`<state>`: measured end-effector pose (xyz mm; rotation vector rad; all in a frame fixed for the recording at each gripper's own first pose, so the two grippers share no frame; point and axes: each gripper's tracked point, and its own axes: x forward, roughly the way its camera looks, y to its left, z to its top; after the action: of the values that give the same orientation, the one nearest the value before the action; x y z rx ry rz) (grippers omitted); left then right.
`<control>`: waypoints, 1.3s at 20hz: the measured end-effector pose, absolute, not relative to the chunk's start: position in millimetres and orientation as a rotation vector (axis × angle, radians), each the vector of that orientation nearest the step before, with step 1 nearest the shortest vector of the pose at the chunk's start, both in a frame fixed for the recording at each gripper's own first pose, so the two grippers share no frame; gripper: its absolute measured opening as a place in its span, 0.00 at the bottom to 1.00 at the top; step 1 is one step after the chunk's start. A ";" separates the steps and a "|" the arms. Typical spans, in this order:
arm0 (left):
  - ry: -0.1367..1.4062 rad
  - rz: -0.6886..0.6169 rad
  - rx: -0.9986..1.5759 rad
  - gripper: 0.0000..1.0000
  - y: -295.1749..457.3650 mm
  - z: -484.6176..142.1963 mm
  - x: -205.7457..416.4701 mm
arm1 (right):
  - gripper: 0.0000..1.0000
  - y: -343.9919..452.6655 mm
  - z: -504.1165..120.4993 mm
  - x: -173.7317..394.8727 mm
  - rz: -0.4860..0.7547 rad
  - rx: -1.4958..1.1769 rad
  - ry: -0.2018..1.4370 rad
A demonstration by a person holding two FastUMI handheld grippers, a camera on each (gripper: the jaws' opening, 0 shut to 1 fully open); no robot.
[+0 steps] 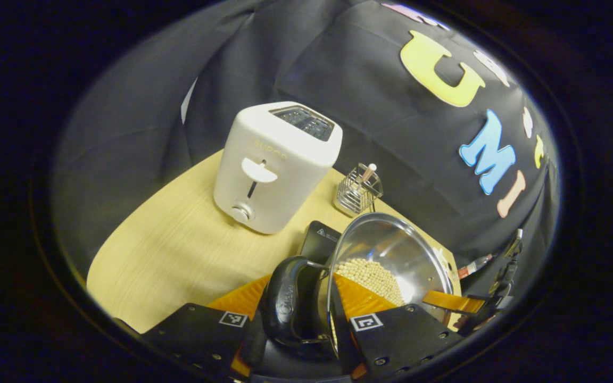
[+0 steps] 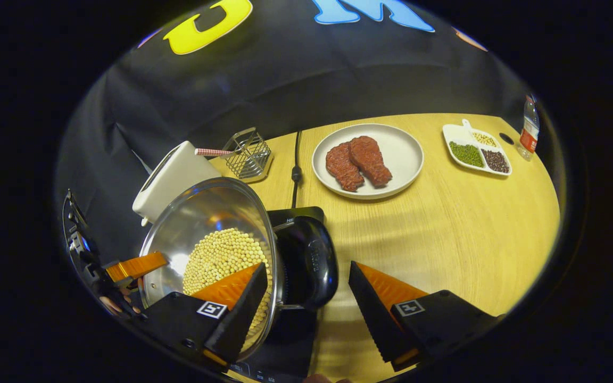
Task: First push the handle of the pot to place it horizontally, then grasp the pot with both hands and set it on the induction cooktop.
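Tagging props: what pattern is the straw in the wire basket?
Red-and-white stripes on the straw, clearest in the right gripper view.

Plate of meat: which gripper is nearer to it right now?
Right. The right gripper straddles the pot's handle on the plate's side; the left gripper is across the pot.

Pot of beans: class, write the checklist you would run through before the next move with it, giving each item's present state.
1. Left gripper straddles a handle of the pot: ok.
2. Left gripper clamped on it: cannot tell.
3. Right gripper clamped on the opposite handle: not ok, a gap shows beside one finger.
4. Induction cooktop lies under the pot: ok.
5. Beans inside the pot: ok.
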<state>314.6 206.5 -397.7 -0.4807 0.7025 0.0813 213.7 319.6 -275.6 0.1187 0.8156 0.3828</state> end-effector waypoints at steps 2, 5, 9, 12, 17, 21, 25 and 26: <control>0.663 0.097 -0.453 0.74 212.7 -382.1 314.4 | 0.98 310.2 -264.2 212.4 0.376 0.130 0.799; 0.619 0.111 -0.352 0.91 215.6 -350.8 313.6 | 0.98 296.1 -243.5 206.9 0.382 0.134 0.760; 0.544 0.124 -0.197 0.91 206.9 -292.6 303.0 | 0.98 267.7 -214.7 192.5 0.375 0.096 0.698; 0.437 0.119 -0.123 0.91 178.7 -236.2 290.1 | 0.98 236.5 -191.1 177.9 0.346 0.096 0.655; 0.359 0.109 -0.106 0.91 108.2 -164.4 250.7 | 0.98 178.2 -121.6 141.3 0.335 0.105 0.514; 0.265 0.118 -0.078 0.91 51.5 -109.8 214.1 | 0.98 111.6 -75.8 117.9 0.287 0.105 0.391; 0.173 0.141 -0.021 0.88 -3.2 -71.2 171.5 | 0.98 37.6 -39.3 95.8 0.231 0.109 0.264; 0.156 0.143 0.007 0.91 -18.3 -66.5 162.6 | 0.98 18.8 -32.4 89.5 0.216 0.104 0.237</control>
<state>162.6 -18.3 -66.5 0.0072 0.1564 0.1425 89.5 18.8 -32.4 0.1039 0.2373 0.2159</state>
